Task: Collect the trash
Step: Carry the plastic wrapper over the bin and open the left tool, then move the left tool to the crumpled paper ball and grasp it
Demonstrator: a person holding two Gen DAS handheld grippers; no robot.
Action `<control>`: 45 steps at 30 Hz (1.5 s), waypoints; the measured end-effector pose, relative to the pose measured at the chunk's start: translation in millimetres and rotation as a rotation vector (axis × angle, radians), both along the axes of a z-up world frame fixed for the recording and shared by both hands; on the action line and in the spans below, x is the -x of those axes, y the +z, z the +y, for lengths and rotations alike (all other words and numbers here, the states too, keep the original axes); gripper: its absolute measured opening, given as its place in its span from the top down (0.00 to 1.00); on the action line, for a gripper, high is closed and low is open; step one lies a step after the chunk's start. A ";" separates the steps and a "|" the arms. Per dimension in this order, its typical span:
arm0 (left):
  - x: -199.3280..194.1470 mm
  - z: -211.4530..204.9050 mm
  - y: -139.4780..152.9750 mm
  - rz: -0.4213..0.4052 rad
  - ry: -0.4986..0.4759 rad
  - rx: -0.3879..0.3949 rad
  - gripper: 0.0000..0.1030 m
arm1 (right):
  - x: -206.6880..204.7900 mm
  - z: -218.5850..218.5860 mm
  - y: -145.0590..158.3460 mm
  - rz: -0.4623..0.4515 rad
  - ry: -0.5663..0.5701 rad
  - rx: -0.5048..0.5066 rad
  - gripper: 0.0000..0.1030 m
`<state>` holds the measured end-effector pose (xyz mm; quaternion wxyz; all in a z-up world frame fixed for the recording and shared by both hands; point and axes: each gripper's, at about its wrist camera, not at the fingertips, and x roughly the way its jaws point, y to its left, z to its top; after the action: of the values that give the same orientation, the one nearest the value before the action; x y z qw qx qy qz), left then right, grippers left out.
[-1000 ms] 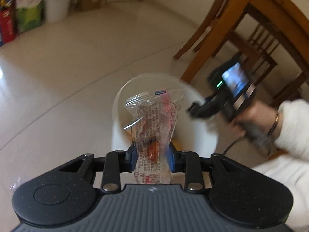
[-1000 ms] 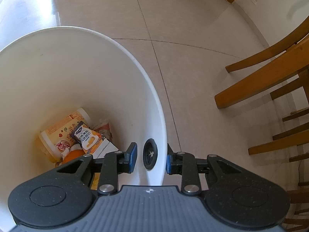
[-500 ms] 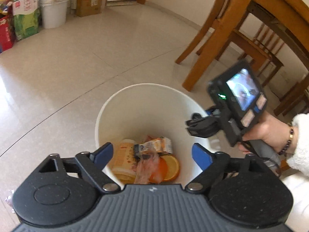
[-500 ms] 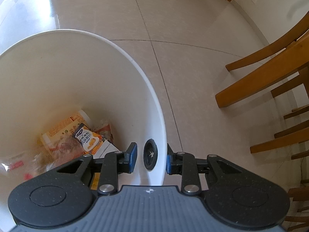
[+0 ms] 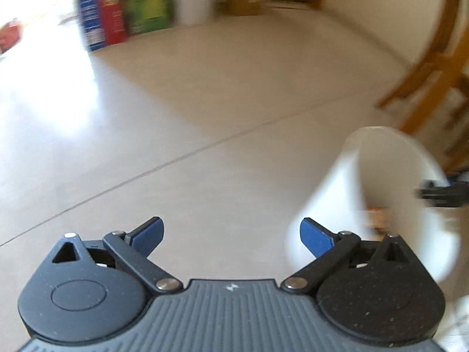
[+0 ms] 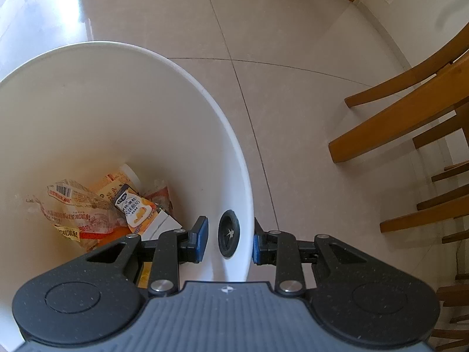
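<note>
Both grippers noted: we keep the right gripper (image 6: 230,240) clamped on the bin (image 6: 164,67) rim, wrappers (image 6: 88,208) at its bottom, while the left gripper (image 5: 231,234), jaws opening and empty, seeks more floor (image 5: 205,102) trash.

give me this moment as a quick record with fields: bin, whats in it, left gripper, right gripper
bin: white bin on the tiled floor, beside wooden chairs
contents: wrappers, a small drink pouch, something orange
left gripper: left gripper jaws opening, nothing between them, over bare floor, bin at its right
right gripper: right gripper clamped on the bin's rim, one pad inside, one outside
</note>
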<state>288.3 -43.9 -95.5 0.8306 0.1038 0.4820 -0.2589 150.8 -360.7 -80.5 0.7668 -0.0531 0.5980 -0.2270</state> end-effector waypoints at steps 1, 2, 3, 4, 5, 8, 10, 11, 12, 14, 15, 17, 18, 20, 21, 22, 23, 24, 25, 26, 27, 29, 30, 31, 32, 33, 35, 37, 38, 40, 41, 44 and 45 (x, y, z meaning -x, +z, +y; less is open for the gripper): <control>-7.5 12.7 -7.8 -0.014 0.031 -0.028 0.04 | -0.2 -0.2 0.1 0.000 -0.001 -0.001 0.67; -14.1 24.5 -14.6 -0.025 0.057 -0.050 0.04 | -0.6 -0.7 0.0 0.001 -0.004 -0.003 0.67; -21.0 36.8 -23.2 -0.029 0.086 -0.068 0.04 | -0.9 -1.1 0.2 0.001 -0.007 -0.005 0.67; -27.9 50.7 -34.1 -0.030 0.117 -0.081 0.04 | -1.5 -1.5 0.3 0.002 -0.009 -0.006 0.67; -33.5 62.1 -43.1 -0.024 0.145 -0.086 0.04 | -2.2 -1.7 0.4 0.004 -0.011 -0.006 0.67; -48.1 95.5 -74.6 0.026 0.253 -0.055 0.04 | -3.3 -1.7 -0.1 0.009 -0.010 -0.004 0.66; -53.9 112.2 -98.2 0.055 0.329 -0.040 0.04 | -3.7 -1.4 -0.8 0.009 -0.009 -0.002 0.66; -57.1 120.1 -111.3 0.083 0.373 -0.031 0.04 | -3.5 -0.6 -1.6 0.009 -0.010 0.000 0.65; -59.0 126.3 -123.1 0.111 0.409 -0.014 0.04 | -3.6 0.0 -2.1 0.009 -0.011 0.002 0.65; -63.2 137.4 -145.5 0.149 0.478 0.024 0.04 | -4.1 1.1 -3.3 0.010 -0.014 0.006 0.64; -64.7 141.1 -155.1 0.160 0.502 0.030 0.04 | -4.5 1.5 -3.9 0.011 -0.016 0.009 0.64; -69.6 143.0 -173.0 0.172 0.533 0.019 0.04 | -6.3 2.1 -4.7 0.019 -0.017 0.009 0.63; -71.0 145.1 -179.4 0.172 0.534 0.010 0.04 | -7.0 2.5 -5.2 0.025 -0.017 0.011 0.63; -72.4 144.9 -194.8 0.172 0.531 -0.016 0.04 | -7.8 1.7 -5.3 0.028 -0.023 0.006 0.63; -75.3 145.4 -201.9 0.174 0.528 -0.026 0.04 | -8.2 0.9 -5.2 0.029 -0.027 0.003 0.63; -77.2 145.6 -209.4 0.176 0.526 -0.039 0.04 | -8.3 0.5 -5.3 0.029 -0.030 0.000 0.63; -78.1 143.9 -216.9 0.178 0.523 -0.055 0.04 | -8.5 0.1 -5.2 0.029 -0.033 -0.004 0.63; -78.4 141.8 -223.2 0.181 0.518 -0.068 0.04 | -8.4 -0.5 -5.3 0.030 -0.035 -0.005 0.63; -79.2 140.5 -230.5 0.184 0.516 -0.085 0.04 | -8.5 -0.7 -5.5 0.031 -0.037 -0.006 0.63; -79.4 141.5 -235.7 0.188 0.513 -0.099 0.04 | -8.2 -0.5 -5.5 0.030 -0.039 -0.007 0.63; -80.0 140.0 -240.9 0.188 0.508 -0.114 0.04 | -8.0 -0.3 -5.7 0.030 -0.039 -0.006 0.63; -80.6 137.1 -247.7 0.173 0.502 -0.139 0.04 | -8.0 -0.4 -5.5 0.036 -0.033 -0.002 0.63; -81.3 136.2 -248.5 0.169 0.498 -0.140 0.04 | -7.6 -1.0 -5.1 0.032 -0.036 -0.006 0.63; -82.0 135.4 -250.4 0.166 0.499 -0.140 0.04 | -7.4 -1.0 -4.9 0.032 -0.036 -0.007 0.63; -81.6 134.7 -250.0 0.161 0.502 -0.141 0.04 | -6.8 -1.2 -4.7 0.033 -0.035 -0.008 0.63; -81.2 134.1 -249.6 0.155 0.504 -0.140 0.05 | -6.8 -1.3 -4.8 0.030 -0.036 -0.010 0.63; -82.7 133.6 -251.5 0.140 0.516 -0.139 0.06 | -6.9 -1.5 -4.9 0.029 -0.038 -0.012 0.63; -84.5 135.6 -256.7 0.139 0.536 -0.142 0.12 | -6.9 -1.1 -5.4 0.030 -0.034 -0.010 0.63; -85.3 136.6 -258.1 0.132 0.547 -0.145 0.15 | -7.1 -1.0 -5.6 0.030 -0.033 -0.009 0.63; -84.8 137.9 -260.5 0.132 0.554 -0.146 0.32 | -7.2 -0.2 -6.0 0.030 -0.031 -0.008 0.63; -84.7 138.5 -263.5 0.136 0.554 -0.147 0.37 | -7.2 -0.1 -6.0 0.031 -0.030 -0.006 0.62; -82.4 141.6 -259.5 0.127 0.563 -0.146 0.45 | -7.1 1.3 -7.1 0.031 -0.027 -0.004 0.62; -80.6 141.9 -257.9 0.120 0.559 -0.140 0.46 | -7.3 1.6 -7.2 0.032 -0.027 -0.004 0.62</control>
<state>368.9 98.0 -353.4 0.8306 0.0086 0.5567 0.0084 158.0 -359.1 -87.7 0.7541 -0.0474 0.6114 -0.2353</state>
